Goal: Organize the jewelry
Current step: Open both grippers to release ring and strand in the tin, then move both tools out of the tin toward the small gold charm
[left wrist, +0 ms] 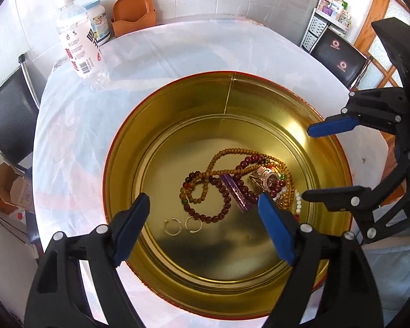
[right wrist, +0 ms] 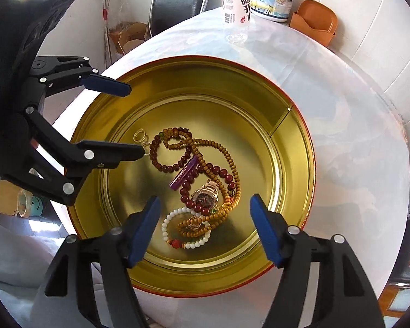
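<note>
A round gold tin with a red outside sits on the white-covered table. In it lie a dark red bead bracelet, a tan bead necklace, a purple tube, a rose-gold watch and two silver rings. The right wrist view also shows a white bead bracelet beside the watch. My left gripper hangs open above the tin with nothing held. My right gripper is open over the watch and white beads, empty too. Each gripper appears in the other's view: the right gripper, the left gripper.
A water bottle, a white tub and an orange holder stand at the table's far edge by the tiled wall. Black chairs flank the table. A cardboard box lies on the floor at the left.
</note>
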The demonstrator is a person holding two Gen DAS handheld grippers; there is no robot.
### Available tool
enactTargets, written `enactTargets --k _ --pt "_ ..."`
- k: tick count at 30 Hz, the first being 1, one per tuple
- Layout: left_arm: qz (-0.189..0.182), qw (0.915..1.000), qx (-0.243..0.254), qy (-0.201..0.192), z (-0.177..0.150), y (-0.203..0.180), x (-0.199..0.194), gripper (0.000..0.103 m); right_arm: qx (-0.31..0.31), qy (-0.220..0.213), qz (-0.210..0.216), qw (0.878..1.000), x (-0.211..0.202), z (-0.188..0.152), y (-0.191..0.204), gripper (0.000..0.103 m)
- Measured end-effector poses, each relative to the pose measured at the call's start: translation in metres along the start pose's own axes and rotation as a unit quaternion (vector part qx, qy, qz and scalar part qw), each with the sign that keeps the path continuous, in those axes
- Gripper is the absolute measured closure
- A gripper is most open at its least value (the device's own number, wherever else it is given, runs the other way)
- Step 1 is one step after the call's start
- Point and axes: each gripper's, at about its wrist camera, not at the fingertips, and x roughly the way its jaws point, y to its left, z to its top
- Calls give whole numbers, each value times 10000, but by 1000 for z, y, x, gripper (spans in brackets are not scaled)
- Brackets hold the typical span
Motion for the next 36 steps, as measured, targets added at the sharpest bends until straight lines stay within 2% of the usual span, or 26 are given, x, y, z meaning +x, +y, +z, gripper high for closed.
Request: enactTargets --k 2,9,14,19,24,29,34,36 --pt "37 10000 0 17 0 0 0 23 -39 -29 -66 10000 -1 0 2 28" --pt "27 10000 -16 61 -3 -2 0 23 -57 -14 -103 9999 -3 -3 7 27" --pt "10 10000 -59 -9 -3 -9 -5 23 -23 -80 -169 9998 -7 -9 2 21" --pt "-241 9993 -134 -250 6 -29 -18 23 138 -197 -312 9992 -20 -22 -19 18" --pt "-537 9968 105 -580 23 -74 -29 23 467 -406 -660 9959 -42 -57 -67 12" --pt "-797 9932 508 -685 37 -143 -18 23 992 -228 -795 9916 -49 -115 -129 12" --pt "-1254 9887 743 -361 42 -214 16 23 1083 139 -673 9917 -50 -173 -164 12" --pt "-1345 9869 889 -113 40 -238 35 23 1071 251 -547 9924 -46 -192 -170 12"
